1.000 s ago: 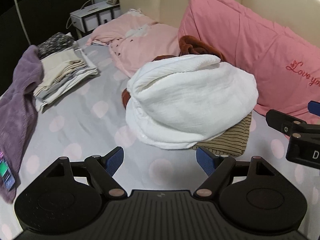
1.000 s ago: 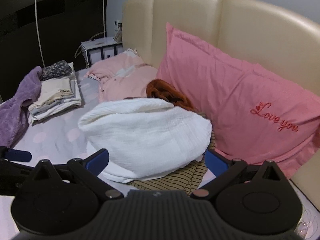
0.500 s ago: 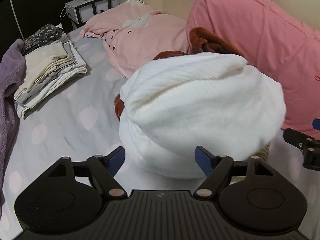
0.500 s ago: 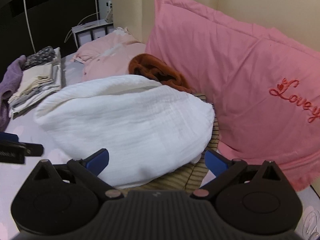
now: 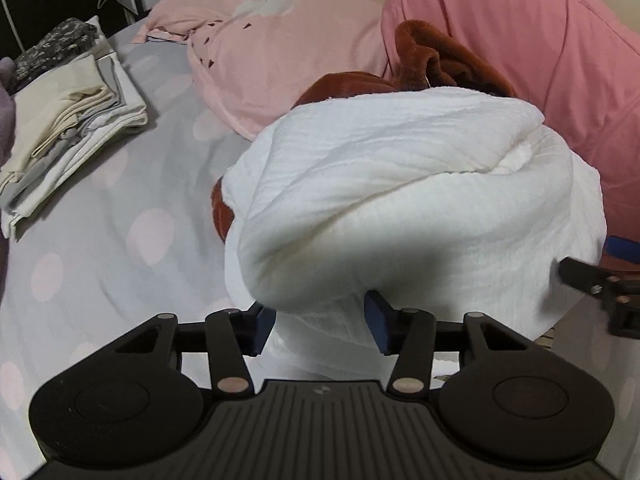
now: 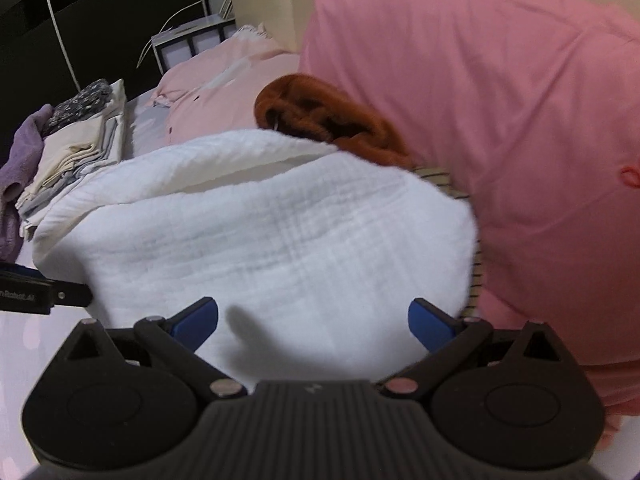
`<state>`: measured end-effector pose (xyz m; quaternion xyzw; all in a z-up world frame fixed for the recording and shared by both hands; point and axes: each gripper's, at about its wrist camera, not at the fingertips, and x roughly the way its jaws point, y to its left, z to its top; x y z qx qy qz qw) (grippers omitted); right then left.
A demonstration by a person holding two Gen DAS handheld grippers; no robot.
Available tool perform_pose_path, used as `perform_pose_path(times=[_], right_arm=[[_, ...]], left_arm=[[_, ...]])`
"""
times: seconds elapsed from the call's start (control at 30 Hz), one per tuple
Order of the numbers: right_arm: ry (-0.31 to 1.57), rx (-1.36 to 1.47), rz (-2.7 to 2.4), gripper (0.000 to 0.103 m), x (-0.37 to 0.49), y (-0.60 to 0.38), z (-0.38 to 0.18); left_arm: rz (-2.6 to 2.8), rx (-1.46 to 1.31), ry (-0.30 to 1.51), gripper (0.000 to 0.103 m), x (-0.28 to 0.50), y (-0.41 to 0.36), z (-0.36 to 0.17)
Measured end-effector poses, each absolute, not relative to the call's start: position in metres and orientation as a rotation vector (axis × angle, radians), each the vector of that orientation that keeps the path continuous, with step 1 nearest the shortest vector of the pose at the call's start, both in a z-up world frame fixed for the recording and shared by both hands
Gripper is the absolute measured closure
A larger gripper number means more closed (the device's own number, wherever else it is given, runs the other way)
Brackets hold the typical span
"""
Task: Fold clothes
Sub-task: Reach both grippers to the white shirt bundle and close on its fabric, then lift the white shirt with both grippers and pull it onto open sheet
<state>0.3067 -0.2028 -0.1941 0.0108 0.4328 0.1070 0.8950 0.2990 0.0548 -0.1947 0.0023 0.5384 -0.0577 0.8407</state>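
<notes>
A crumpled white crinkled garment tops a pile on the bed, over a rust-brown fleece and a striped garment. My left gripper is at the garment's near lower edge. Its jaws are closing, with a bulge of the white cloth between the blue pads but not clamped. The right gripper hovers wide open just over the white garment, nothing between its fingers. Each gripper shows at the edge of the other's view: the right gripper and the left gripper.
A stack of folded clothes lies at the far left of the grey dotted sheet, with a purple garment beside it. A pale pink pillow and a big pink pillow lean against the cream headboard. A white bedside unit stands behind.
Both grippers have come down and forward onto the white garment, which now fills both views. The left jaws have narrowed around a bulge of it. The right jaws stay wide.
</notes>
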Motion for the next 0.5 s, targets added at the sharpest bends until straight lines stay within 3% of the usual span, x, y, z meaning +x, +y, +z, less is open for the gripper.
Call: perform_pose_path(times=[0.07, 0.2, 0.3, 0.33, 0.37, 0.5], right_arm=[[0.925, 0.022, 0.222, 0.020, 0.312, -0.200, -0.202], [0.957, 0.024, 0.223, 0.034, 0.319, -0.198, -0.214], [0.951, -0.010, 0.207, 0.069, 0.317, -0.199, -0.213], [0.950, -0.008, 0.206, 0.086, 0.316, -0.202, -0.212], [0.949, -0.004, 0.206, 0.092, 0.315, -0.205, -0.210], [0.940, 0.006, 0.221, 0.096, 0.307, -0.211, -0.193]], left_arm=[[-0.131, -0.002, 1.153, 0.068, 0.303, 0.055, -0.197], [-0.159, -0.070, 1.168, 0.091, 0.306, 0.059, -0.199], [-0.165, -0.072, 1.152, 0.097, 0.303, 0.059, -0.194], [-0.167, -0.068, 1.141, 0.098, 0.300, 0.058, -0.191], [-0.167, -0.067, 1.132, 0.098, 0.298, 0.058, -0.188], [-0.168, -0.094, 1.116, 0.099, 0.291, 0.058, -0.171]])
